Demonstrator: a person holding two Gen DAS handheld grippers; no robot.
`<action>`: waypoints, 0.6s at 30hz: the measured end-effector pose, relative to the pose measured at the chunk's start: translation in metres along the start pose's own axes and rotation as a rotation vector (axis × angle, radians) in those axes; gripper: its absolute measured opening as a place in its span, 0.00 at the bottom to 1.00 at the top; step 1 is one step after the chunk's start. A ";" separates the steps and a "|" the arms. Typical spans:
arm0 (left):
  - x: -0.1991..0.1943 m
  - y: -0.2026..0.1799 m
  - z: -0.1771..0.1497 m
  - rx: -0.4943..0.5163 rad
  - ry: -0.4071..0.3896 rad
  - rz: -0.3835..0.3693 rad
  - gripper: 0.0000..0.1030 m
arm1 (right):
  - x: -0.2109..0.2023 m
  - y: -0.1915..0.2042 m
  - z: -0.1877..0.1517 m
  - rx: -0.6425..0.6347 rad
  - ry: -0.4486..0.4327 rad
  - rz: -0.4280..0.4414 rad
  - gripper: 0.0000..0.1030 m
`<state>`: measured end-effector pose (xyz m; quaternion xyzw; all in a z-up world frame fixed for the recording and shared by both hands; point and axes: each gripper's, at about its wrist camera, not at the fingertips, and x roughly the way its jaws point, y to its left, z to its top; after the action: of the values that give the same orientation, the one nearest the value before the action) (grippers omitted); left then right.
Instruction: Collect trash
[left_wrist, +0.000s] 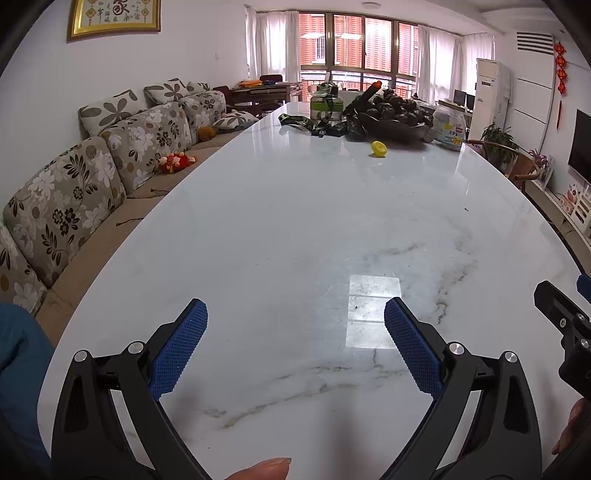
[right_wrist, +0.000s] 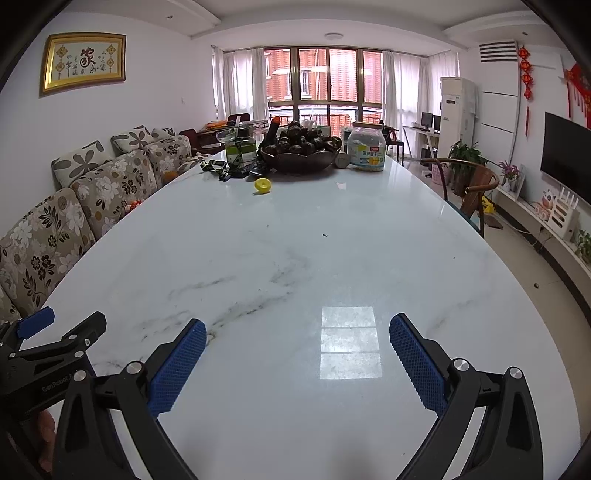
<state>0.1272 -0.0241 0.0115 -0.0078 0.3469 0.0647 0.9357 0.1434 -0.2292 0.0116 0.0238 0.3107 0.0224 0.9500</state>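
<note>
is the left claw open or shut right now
Open: the left claw has its blue pads spread wide apart over the bare marble table, holding nothing.

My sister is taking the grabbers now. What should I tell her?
Left gripper: open, holding nothing, low over the near end of the table.
Right gripper: open, holding nothing, beside the left one at the same end.
Trash: a small yellow cap lies loose at the far end, in front of the dark bowl. A tiny dark speck sits mid-table.
The strap, green bottle and jar stand by the bowl; I can't tell if any are trash.
Done: nothing picked up, as far as the views show.
Left: reach across for the cap, probably first. No bin is in view.
</note>
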 end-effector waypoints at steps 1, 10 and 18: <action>0.000 0.000 0.000 0.000 0.000 0.000 0.91 | 0.000 0.000 0.000 -0.002 0.000 0.000 0.95; 0.001 0.003 0.000 -0.003 -0.002 -0.004 0.91 | -0.002 0.002 -0.001 -0.008 0.003 -0.001 0.95; 0.003 0.004 -0.002 -0.006 0.007 -0.006 0.91 | -0.003 0.002 -0.002 -0.004 0.014 -0.003 0.95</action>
<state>0.1276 -0.0202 0.0085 -0.0121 0.3499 0.0628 0.9346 0.1395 -0.2270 0.0116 0.0213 0.3175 0.0217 0.9478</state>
